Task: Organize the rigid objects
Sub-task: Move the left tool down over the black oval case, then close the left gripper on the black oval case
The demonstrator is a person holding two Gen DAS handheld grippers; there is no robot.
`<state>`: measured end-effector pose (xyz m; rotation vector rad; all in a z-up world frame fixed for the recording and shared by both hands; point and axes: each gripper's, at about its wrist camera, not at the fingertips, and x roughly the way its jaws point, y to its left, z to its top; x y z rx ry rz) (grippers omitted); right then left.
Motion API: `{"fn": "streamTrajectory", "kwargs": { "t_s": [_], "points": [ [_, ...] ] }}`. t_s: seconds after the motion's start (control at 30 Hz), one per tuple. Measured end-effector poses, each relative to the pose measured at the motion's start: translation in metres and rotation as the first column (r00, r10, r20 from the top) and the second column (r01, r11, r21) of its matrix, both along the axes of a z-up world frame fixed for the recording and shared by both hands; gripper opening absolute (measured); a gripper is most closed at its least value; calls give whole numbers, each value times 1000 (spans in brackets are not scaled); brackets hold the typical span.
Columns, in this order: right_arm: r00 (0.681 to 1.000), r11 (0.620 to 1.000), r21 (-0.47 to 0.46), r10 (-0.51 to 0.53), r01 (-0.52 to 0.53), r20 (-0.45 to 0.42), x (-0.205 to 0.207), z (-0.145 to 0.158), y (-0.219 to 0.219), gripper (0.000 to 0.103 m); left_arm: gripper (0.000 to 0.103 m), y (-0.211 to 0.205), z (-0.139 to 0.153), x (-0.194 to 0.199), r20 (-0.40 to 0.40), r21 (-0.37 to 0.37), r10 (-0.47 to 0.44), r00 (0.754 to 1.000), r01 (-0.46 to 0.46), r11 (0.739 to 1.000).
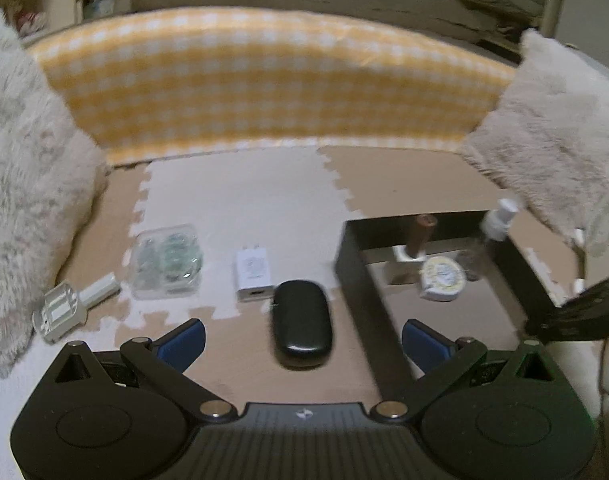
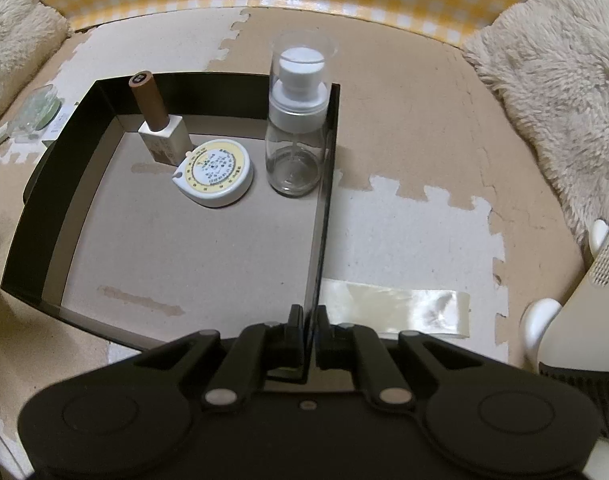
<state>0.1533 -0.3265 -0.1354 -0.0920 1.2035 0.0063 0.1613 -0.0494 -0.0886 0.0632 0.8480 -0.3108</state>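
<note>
Right gripper [image 2: 305, 330] pinched on the near wall of the shallow black cardboard box [image 2: 36, 216], apparently steadying it. Left gripper [image 1: 302, 340] spread wide over the black oval glossy case [image 1: 301, 322], just left of the box, likely next. Inside the box's far end: round white tape measure [image 2: 216, 176], brown-capped square bottle [image 2: 160, 132], clear spray bottle [image 2: 296, 132].

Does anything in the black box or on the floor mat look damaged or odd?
Yes. The floor mat is worn: its tan top layer has peeled off in patches, leaving white. Nothing in the black box has tipped or spilled.
</note>
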Motion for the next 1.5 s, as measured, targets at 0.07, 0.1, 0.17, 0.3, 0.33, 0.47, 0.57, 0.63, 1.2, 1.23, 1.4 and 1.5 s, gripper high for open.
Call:
{"fn": "streamTrajectory", "kwargs": {
  "t_s": [0.07,0.1,0.17,0.3,0.33,0.47,0.57,0.63,1.2,1.23,1.4,1.5],
  "points": [
    [1000,1000,0,-1,1,-2,1,0,0,6,103,4,-7,5,-12,15,13,1000,-13,1000],
    [1000,1000,0,-1,1,-2,0,0,0,6,103,6,-11,8,-20,20,14,1000,-13,1000],
    [1000,1000,-2,-1,1,-4,1,-1,0,6,103,8,-18,10,-43,21,6,999,-5,1000],
    [1000,1000,-3,-1,1,-4,1,-1,-1,6,87,5,-29,15,-70,-6,-29,997,29,1000],
    [1000,1000,-3,-1,1,-4,1,-1,-1,6,84,3,-32,16,-74,-8,-39,997,38,999],
    [1000,1000,-3,-1,1,-4,1,-1,-1,6,65,-8,-43,20,-78,-10,-96,992,95,995],
    [1000,1000,-3,-1,1,-4,1,-1,-1,6,62,-13,-51,22,-77,-9,-123,989,122,992],
    [1000,1000,-3,-1,1,-4,1,-1,-1,6,61,-16,-57,24,-71,-4,-128,989,128,992],
    [1000,1000,-3,-1,1,-4,0,-1,-1,6,51,-11,-64,31,-117,62,-98,988,106,992],
    [1000,1000,-3,-1,1,-4,0,-1,-1,6,51,-9,-63,30,-142,53,-86,986,94,994],
    [1000,1000,-3,-2,2,-4,0,-1,-1,6,52,-2,-60,14,-258,29,-38,965,47,998],
    [1000,1000,-3,-2,2,-4,0,-1,-1,6,54,-3,-59,10,-240,29,-21,970,28,999]
  ]
}}
